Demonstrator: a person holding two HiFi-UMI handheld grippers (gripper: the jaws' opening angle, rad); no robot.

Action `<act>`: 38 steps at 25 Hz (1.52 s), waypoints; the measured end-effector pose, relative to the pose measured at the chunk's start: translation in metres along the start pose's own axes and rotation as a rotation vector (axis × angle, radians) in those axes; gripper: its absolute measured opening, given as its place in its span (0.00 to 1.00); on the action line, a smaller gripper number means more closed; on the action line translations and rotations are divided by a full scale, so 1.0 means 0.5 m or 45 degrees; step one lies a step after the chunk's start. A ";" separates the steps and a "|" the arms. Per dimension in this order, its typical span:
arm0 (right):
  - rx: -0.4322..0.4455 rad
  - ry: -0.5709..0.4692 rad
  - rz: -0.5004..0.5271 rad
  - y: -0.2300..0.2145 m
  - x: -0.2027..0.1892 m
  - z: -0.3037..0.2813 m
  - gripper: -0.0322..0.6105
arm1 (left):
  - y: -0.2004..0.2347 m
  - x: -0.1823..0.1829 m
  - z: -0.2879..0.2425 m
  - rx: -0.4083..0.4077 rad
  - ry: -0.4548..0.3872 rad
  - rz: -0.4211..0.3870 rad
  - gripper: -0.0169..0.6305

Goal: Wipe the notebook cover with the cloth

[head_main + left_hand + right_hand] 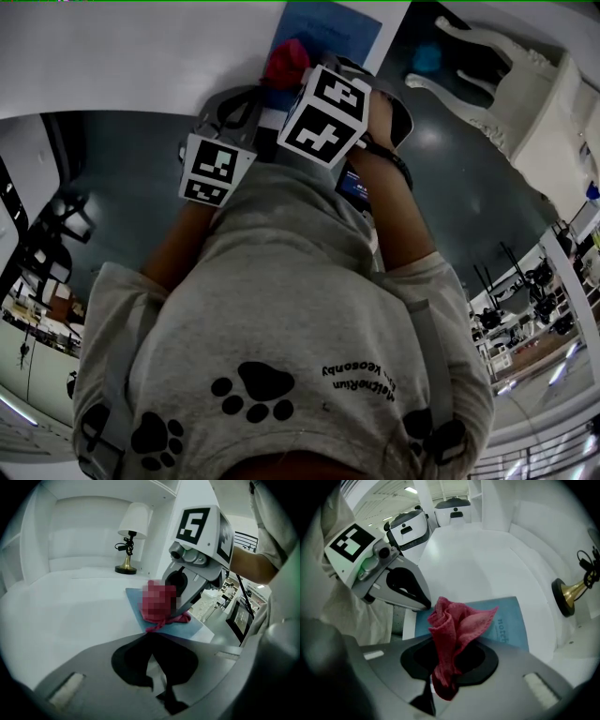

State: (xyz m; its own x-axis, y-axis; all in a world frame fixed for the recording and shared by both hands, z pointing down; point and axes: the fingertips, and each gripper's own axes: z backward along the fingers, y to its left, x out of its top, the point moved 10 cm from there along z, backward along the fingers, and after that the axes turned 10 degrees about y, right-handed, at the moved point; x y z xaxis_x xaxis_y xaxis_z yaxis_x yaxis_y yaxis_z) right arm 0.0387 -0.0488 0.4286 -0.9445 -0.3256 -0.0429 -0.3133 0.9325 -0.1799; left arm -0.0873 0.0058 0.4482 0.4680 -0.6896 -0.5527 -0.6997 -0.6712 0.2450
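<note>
A light blue notebook (506,623) lies flat near the white table's edge; it also shows as the notebook (323,26) and the notebook (183,629). My right gripper (452,641) is shut on a crumpled red cloth (457,625), which hangs over the notebook's near part. In the head view the cloth (286,61) shows just beyond the right marker cube (323,112). My left gripper (153,637) is shut, its black tips at the notebook's near corner. From the right gripper view, the left gripper (425,604) touches the notebook's left edge. Whether it pinches the cover I cannot tell.
A small lamp (130,536) with a brass base (565,595) stands at the back of the white table (70,597). A white chair (506,84) stands on the dark floor to the right. White robot-like machines (410,527) stand beyond the table.
</note>
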 end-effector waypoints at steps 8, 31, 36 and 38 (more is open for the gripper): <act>0.002 0.080 -0.129 -0.004 -0.119 0.008 0.19 | -0.001 0.002 0.000 -0.005 0.002 -0.012 0.02; -0.084 0.074 -0.414 0.015 -0.227 0.084 0.19 | 0.009 -0.002 0.003 -0.064 0.035 -0.029 0.02; -0.108 -0.030 -0.289 0.035 -0.143 0.112 0.19 | 0.013 -0.011 0.011 -0.058 0.052 -0.027 0.02; -0.105 -0.053 -0.235 0.041 -0.114 0.112 0.19 | 0.014 -0.014 0.014 -0.055 0.056 -0.018 0.02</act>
State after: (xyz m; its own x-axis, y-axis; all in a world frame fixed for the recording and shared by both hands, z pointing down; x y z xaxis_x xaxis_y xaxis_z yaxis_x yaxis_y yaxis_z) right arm 0.0917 -0.0197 0.3722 -0.8661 -0.4966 -0.0574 -0.4892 0.8656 -0.1071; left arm -0.0994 0.0078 0.4482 0.5013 -0.6908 -0.5210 -0.6696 -0.6911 0.2720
